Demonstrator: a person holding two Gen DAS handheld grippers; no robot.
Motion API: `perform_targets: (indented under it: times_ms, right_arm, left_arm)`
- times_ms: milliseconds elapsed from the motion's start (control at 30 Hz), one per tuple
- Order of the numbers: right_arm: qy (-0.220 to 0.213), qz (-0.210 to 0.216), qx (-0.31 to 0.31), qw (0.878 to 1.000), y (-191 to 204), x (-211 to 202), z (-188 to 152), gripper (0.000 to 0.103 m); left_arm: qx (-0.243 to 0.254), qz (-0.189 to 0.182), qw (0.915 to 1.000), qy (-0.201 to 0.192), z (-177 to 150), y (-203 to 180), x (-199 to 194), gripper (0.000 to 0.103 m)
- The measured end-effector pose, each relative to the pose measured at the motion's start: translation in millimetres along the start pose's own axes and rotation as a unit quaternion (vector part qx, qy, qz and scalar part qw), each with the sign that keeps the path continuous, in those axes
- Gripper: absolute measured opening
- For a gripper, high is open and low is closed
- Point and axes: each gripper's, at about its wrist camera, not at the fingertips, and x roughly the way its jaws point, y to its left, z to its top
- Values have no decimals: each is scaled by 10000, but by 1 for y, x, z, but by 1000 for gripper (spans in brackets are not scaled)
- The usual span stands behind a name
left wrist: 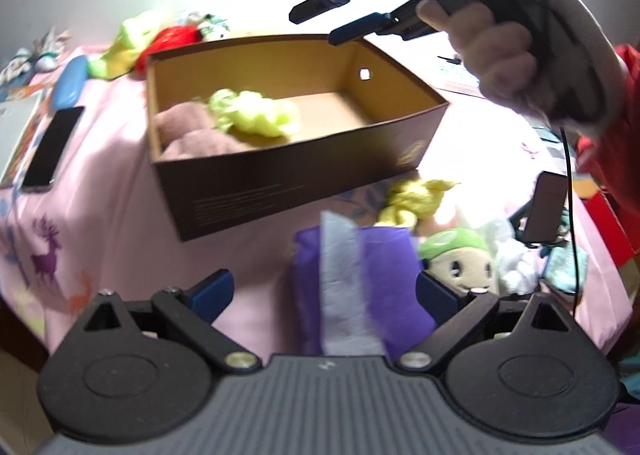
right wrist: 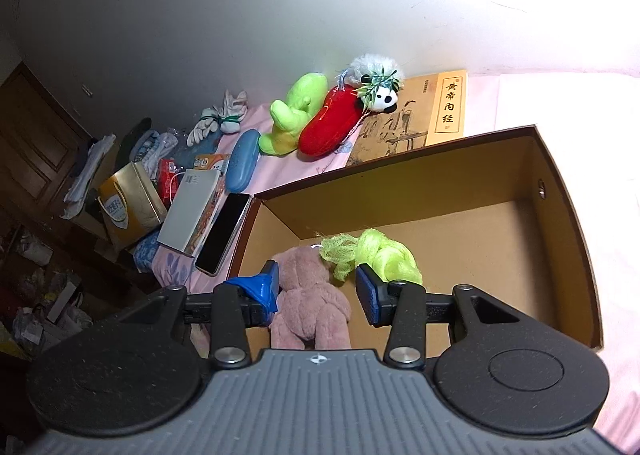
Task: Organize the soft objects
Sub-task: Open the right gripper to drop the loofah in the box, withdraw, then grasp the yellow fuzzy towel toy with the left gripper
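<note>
Box (left wrist: 224,191) is holding a pink plush (right wrist: 308,295) and yellow mesh (right wrist: 376,253); both grippers (left wrist: 326,291) (right wrist: 316,287) are hovering open and empty, with toys (left wrist: 456,263) waiting nearby

Ahead-left of my right gripper I see a black flat smartphone (right wrist: 223,233) beside a white-covered book (right wrist: 192,211). Beyond them lie a blue oval plastic case (right wrist: 241,160) and a gold metal tin (right wrist: 132,203); a yellow book with black characters (right wrist: 448,109) lies far ahead.
</note>
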Motion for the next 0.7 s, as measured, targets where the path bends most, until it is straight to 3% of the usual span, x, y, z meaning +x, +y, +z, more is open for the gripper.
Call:
perform_targets:
  times_ms: [333,700]
  right_arm:
    - [-320,-142,505,9981,-38,-68,-55,27]
    - [-1044,-405,958,9891,-79,-158,-121,27]
  left_arm:
    - [223,-103,9994,245,17,-45,18,96]
    - [710,-456,9964,54,25,-99,28,96]
